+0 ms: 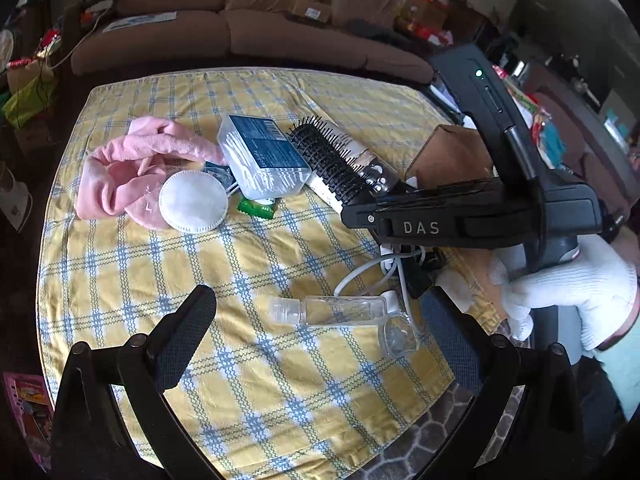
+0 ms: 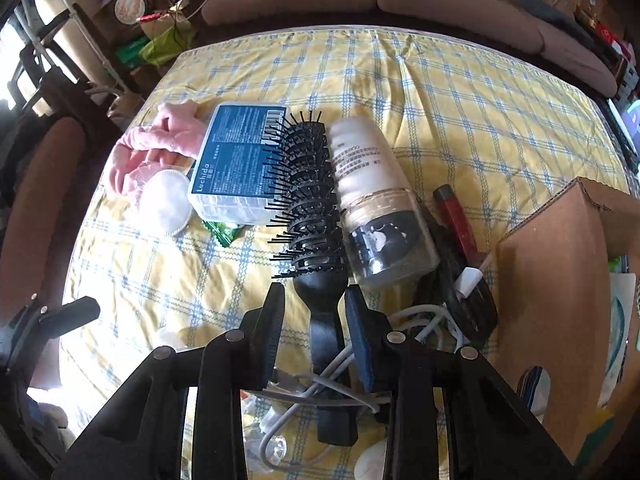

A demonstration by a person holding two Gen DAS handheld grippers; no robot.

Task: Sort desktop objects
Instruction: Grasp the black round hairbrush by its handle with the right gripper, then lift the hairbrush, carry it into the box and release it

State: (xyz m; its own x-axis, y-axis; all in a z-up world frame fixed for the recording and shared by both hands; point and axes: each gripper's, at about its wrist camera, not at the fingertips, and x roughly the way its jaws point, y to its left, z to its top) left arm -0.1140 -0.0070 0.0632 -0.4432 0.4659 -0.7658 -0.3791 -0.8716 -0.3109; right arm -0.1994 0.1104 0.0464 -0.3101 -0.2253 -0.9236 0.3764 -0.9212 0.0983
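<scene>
In the right wrist view a black hairbrush lies on the yellow checked tablecloth, bristles up. My right gripper straddles its handle; a gap shows on the left side, so the pads are not pressing. Beside the brush lie a white bottle with a clear cap and a blue-labelled box of cotton swabs. In the left wrist view my left gripper stands wide open over a clear empty bottle lying on its side.
A pink cloth, a round white pad and a green packet lie at the left. A white cable tangles under the brush handle. An open cardboard box stands at the right. A brown sofa runs behind the table.
</scene>
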